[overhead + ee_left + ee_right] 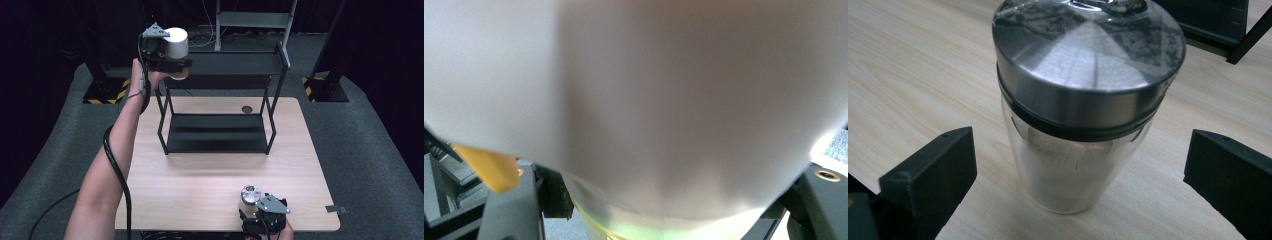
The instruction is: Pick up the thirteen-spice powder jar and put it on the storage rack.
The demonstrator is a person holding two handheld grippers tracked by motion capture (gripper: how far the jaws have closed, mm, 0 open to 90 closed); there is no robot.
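The white-lidded container [649, 100] is blurred in the left gripper view, its top cut off; the right claw [260, 220] is cropped by the high view's bottom edge.

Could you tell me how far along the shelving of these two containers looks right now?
Nothing is shelved yet: both tiers of the black rack are bare. In hand, the left claw is shut on the white-capped container, held up beside the rack's top tier. Left: the glass jar with the metal lid stands on the table between the right claw's open jaws, not yet gripped.
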